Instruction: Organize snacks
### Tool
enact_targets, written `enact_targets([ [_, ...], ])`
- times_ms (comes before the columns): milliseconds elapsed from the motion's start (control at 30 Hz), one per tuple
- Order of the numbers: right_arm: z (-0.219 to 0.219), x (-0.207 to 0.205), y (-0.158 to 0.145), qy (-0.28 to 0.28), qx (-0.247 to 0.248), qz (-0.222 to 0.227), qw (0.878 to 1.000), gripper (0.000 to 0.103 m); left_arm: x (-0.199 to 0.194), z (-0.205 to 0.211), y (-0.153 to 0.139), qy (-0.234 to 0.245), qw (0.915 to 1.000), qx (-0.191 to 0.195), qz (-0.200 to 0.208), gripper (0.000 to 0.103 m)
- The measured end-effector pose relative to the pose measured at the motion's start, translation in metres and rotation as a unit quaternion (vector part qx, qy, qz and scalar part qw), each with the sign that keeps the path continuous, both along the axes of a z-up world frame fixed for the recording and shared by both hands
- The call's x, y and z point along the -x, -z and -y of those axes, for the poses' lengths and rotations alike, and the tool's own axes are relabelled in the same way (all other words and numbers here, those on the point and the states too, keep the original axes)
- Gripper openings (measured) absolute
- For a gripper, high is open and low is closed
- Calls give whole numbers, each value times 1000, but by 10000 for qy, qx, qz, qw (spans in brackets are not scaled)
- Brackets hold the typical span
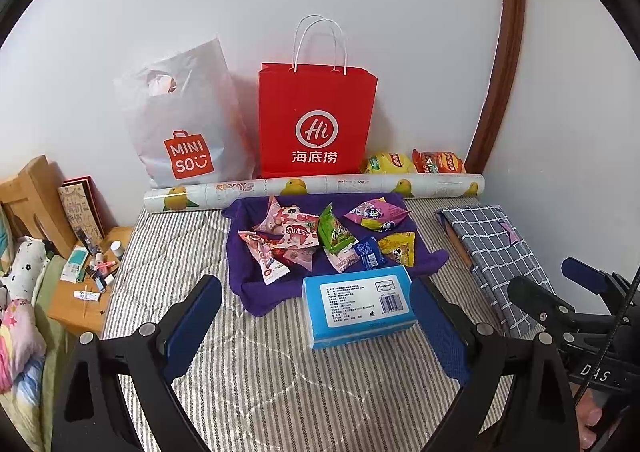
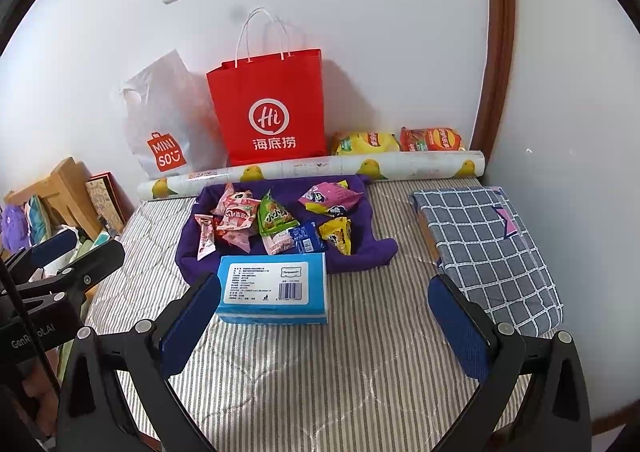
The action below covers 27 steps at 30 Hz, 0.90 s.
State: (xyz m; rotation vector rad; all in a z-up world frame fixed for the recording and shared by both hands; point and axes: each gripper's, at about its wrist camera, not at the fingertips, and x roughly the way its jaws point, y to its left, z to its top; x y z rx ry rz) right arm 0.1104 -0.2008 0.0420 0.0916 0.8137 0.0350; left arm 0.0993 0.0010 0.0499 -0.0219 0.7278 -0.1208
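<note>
Behind the roll (image 1: 316, 189), chip bags (image 1: 416, 163) sit half-hidden.

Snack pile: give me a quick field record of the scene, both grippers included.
surface: striped mattress
snacks: small packets heaped on a purple cloth
in front of cloth: blue tissue pack, label up
behind cloth: patterned roll lying across
at wall: red bag upright, Miniso bag on its left, two chip bags on its right
right side: checked fabric, folded
left gripper: open, holds nothing
right gripper: open, holds nothing
</note>
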Motion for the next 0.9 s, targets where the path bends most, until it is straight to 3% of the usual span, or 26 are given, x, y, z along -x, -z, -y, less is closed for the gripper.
enact_targets([
  [900, -2, 4, -6, 6, 10, 49, 10000, 102, 4, -4, -3, -43, 10000, 30, 10, 95],
])
